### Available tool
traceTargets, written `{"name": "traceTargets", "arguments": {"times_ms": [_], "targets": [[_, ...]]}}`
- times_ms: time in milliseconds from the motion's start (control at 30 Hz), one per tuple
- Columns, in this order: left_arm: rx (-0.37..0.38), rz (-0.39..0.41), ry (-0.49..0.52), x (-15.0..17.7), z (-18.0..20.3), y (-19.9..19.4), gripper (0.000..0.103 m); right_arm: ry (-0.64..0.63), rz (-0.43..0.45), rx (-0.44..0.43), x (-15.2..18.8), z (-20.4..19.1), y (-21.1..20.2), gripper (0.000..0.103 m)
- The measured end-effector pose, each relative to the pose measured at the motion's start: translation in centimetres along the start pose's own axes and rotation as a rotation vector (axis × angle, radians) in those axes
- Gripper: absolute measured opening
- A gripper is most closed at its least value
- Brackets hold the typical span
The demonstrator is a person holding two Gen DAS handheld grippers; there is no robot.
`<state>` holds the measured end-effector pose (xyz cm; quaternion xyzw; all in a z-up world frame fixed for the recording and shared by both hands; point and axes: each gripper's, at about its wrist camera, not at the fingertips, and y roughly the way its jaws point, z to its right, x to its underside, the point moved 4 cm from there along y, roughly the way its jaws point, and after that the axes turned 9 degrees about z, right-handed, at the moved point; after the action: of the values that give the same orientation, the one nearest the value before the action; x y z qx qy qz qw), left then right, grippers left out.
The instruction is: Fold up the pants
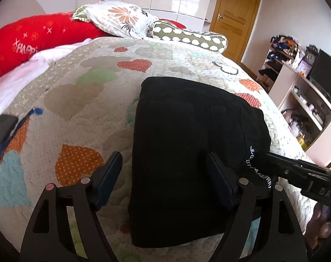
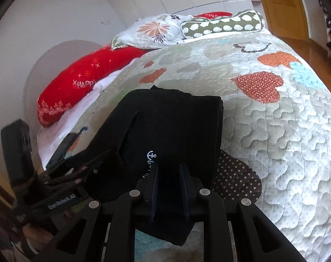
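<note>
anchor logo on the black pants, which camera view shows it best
The right wrist view: the white anchor logo faces the camera on the black pants, just ahead of the right hand-held gripper. The left wrist view shows only white lettering, edge-on.

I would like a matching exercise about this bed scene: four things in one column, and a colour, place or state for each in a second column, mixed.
Column one:
1. folded black pants
2. long red cushion
3. left gripper
4. olive bolster pillow with white dots

Column two:
a. printed with white stars and letters
b. jaws wide apart over the near edge of the dark cloth
c. lies at the head of the bed, beside the flowered pillow
d. rests on the quilted bedspread with hearts, small white lettering on one edge

Pairs: 1-d, 2-a, 3-b, 4-c
</note>
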<state>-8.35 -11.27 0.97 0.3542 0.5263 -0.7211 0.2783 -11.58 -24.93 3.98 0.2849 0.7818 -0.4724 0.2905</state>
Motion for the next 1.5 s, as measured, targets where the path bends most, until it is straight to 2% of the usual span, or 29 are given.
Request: {"name": "traceTargets", "arguments": {"times_ms": [133, 233, 433, 500, 567, 633, 1033, 1500], "targets": [[0.01, 0.015, -0.046, 0.3, -0.7, 0.3, 0.088, -0.007, 0.0, 0.005, 0.2, -0.2, -0.4, 0.019], [0.019, 0.027, -0.067, 0.6, -0.9, 0.4, 0.089, -0.017, 0.005, 0.003, 0.7, -0.3, -0.1, 0.021], [-0.003, 0.056, -0.045, 0.7, -0.5, 0.0, 0.089, -0.004, 0.008, 0.014, 0.8, -0.6, -0.4, 0.022], [0.001, 0.059, -0.049, 0.7, -0.6, 0.0, 0.089, -0.006, 0.006, 0.02, 0.8, -0.8, -0.4, 0.025], [0.005, 0.066, -0.052, 0.9, -0.5, 0.0, 0.089, -0.02, 0.007, 0.017, 0.9, -1.1, -0.3, 0.033], [0.004, 0.074, -0.057, 0.9, -0.6, 0.1, 0.092, -0.05, 0.012, 0.022, 1.1, -1.6, -0.2, 0.037], [0.027, 0.072, -0.085, 1.0, -0.9, 0.4, 0.095, -0.048, 0.015, 0.043, 1.1, -1.6, 0.0, 0.037], [0.021, 0.08, -0.086, 0.9, -0.9, 0.4, 0.095, -0.023, 0.014, 0.006, 1.0, -1.1, 0.0, 0.038]]}}
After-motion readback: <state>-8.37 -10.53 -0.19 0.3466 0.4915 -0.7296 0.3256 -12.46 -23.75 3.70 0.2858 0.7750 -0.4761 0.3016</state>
